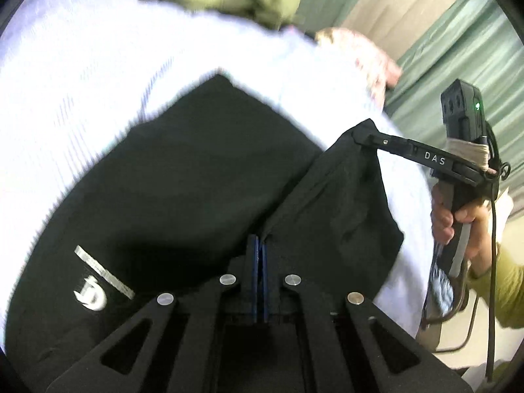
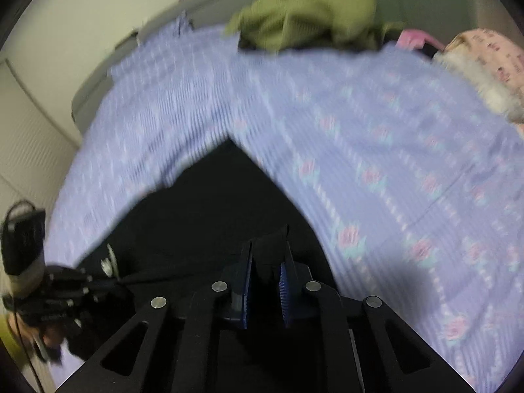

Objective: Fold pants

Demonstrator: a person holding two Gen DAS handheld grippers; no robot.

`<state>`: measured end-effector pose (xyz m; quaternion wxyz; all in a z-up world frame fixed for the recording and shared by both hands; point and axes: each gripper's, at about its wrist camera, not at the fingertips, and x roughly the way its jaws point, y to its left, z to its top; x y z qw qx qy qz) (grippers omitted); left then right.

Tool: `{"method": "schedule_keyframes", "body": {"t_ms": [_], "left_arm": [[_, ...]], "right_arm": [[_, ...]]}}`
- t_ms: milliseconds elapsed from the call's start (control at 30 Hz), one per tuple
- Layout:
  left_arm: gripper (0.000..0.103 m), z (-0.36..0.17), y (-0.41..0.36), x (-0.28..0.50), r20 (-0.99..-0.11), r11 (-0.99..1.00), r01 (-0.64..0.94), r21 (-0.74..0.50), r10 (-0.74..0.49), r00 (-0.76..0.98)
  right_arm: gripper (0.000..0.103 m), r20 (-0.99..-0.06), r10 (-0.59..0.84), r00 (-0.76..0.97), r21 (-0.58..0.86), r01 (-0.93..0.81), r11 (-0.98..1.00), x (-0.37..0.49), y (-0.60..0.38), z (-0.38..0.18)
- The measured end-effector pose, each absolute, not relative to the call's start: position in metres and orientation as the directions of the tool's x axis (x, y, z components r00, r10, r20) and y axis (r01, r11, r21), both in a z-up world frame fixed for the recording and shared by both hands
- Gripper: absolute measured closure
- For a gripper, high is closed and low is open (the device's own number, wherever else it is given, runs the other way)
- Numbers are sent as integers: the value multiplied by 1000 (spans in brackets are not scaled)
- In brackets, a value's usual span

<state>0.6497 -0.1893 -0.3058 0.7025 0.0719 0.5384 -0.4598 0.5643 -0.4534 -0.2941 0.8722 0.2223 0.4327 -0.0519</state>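
Left gripper (image 1: 259,255): blue pads pressed together on a thin edge of the black pants (image 1: 183,170), cloth pinched flat between them. Right gripper (image 2: 266,262): pads clamped on a thicker bunch of the same black fabric, a small gap kept by the cloth's bulk; from the left wrist view its tip is seen lifting a corner of the pants clear of the bed

Pants: spread on the bedsheet (image 2: 360,137), lower edge raised at two corners, far end lying flat and coming to a point; a white logo (image 1: 95,281) is shown near the left grip

Step judged: held edge to be carried over toward the far end. Done well if both corners are kept level and taut between the grippers, moved together, and lowered so edges meet before release; slack between the grips would likely be laid down as a crease

Surface: soft lilac sheet, striped with flower print, fairly smooth. Beyond: an olive green garment (image 2: 308,6) heaped at the far edge, a pink patterned pillow (image 2: 488,62) to the right, green curtain (image 1: 458,49) and pale walls behind
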Motion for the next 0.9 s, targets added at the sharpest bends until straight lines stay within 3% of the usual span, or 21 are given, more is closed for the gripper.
{"method": "schedule_keyframes", "body": {"t_ms": [200,467,633,667,700,733,767,833,900], "left_arm": [[99,-283,-178,699,-814,663,662,-350,-565,135],[99,-320,-158,751,-890,790,571,-226,-405,208],[98,-336,-153,752,-896,798,559,-223,-394,205],[96,-336,-158,754,-897,795,569,-210,-388,210],[82,-334,-161,752,-900,796,573,-194,-376,219],[59,-334,-164,754,-900,801,569,-188,-372,225],[50,-329,-162,753,-896,806,563,-186,-374,240],[41,-311,-154,742,-867,803,563,-198,-411,281],[36,-289,-139,729,-835,790,567,-232,-461,300]], "right_arm": [[88,-728,90,680,336,239,911,631,-453,-261],[97,-799,3,602,161,208,965,736,-431,-296],[95,-818,-3,576,164,237,958,744,-435,-305],[88,-810,3,587,173,234,957,738,-431,-302],[73,-809,8,588,181,235,955,734,-427,-300],[66,-807,12,590,188,238,953,725,-422,-297],[61,-804,3,594,181,240,954,718,-418,-294],[61,-788,-32,615,136,224,965,697,-400,-280],[52,-777,-48,627,112,213,971,683,-385,-266]]}}
